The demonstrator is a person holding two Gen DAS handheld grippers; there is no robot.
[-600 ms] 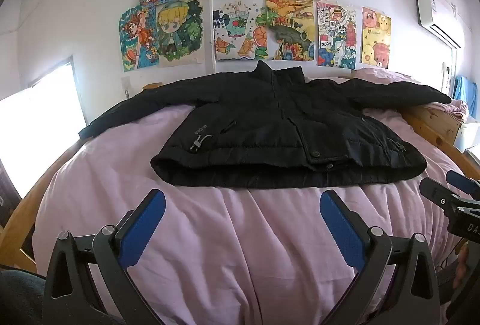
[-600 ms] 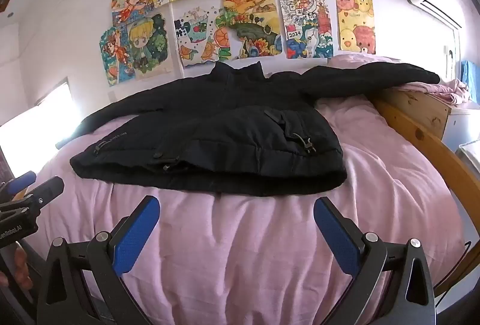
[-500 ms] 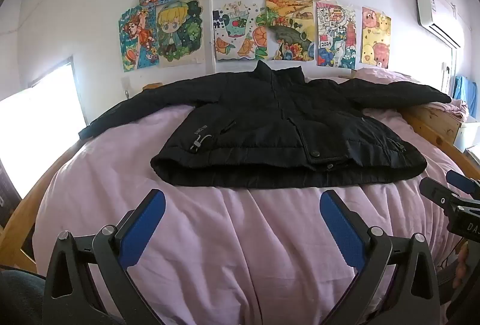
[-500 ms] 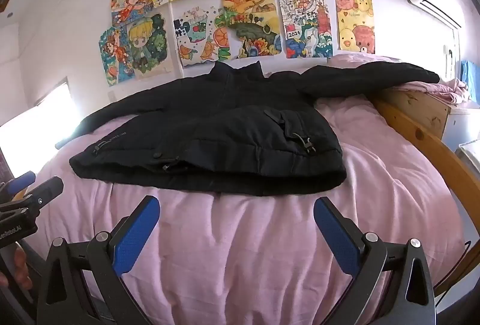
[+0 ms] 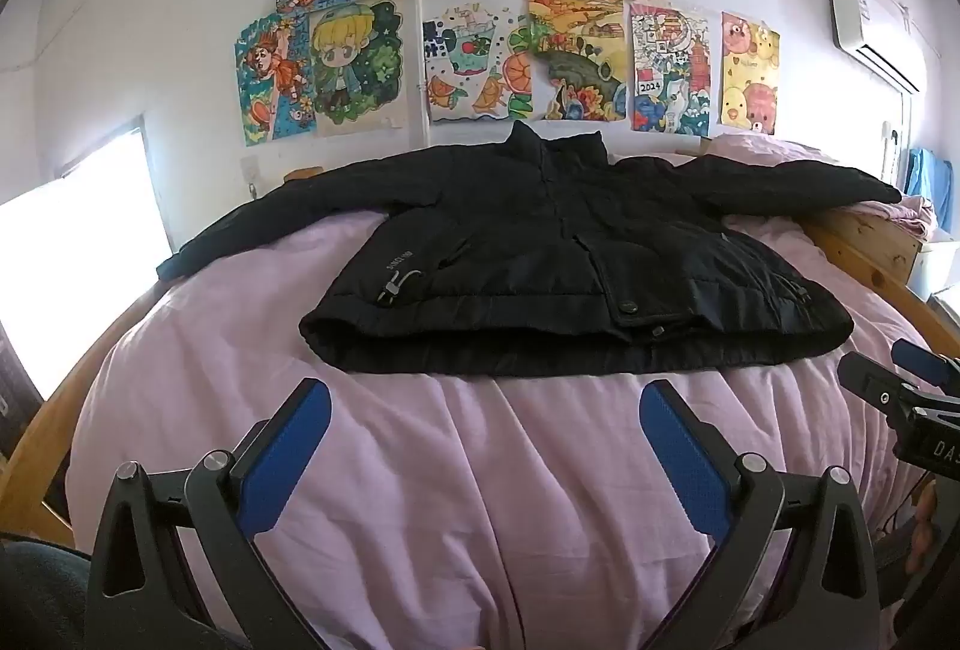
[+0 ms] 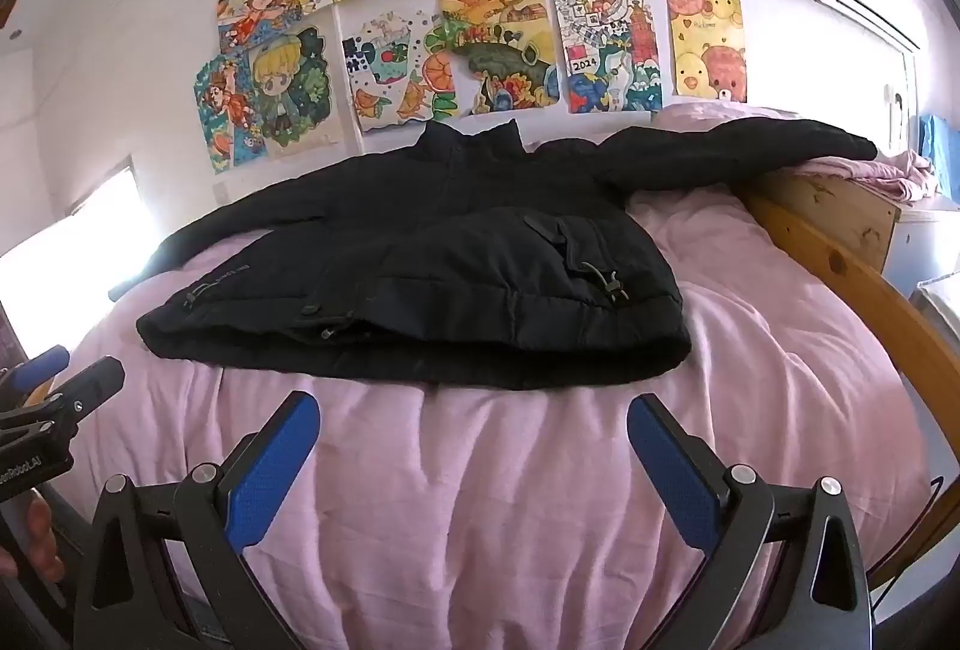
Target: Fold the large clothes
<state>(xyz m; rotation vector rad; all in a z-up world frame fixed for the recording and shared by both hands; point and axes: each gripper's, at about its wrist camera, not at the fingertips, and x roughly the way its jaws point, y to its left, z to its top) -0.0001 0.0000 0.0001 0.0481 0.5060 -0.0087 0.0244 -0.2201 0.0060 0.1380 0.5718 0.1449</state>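
A black padded jacket (image 5: pixel 558 260) lies spread on a pink quilted bed (image 5: pixel 480 500), bare bedding before both wide-open, empty grippers, left (image 5: pixel 485 449) and right (image 6: pixel 474 461).

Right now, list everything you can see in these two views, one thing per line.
jacket: one, black, spread flat on the bed, sleeves out.
bedcover: one, pink, covering the bed.
bed frame: one, wooden, along the bed's sides.
drawings: about eleven, multicoloured, on the wall behind.
air conditioner: one, white, high on the wall, right.
window: one, bright, left.
left gripper: one, black with blue pads, open, empty.
right gripper: one, same, open, empty.
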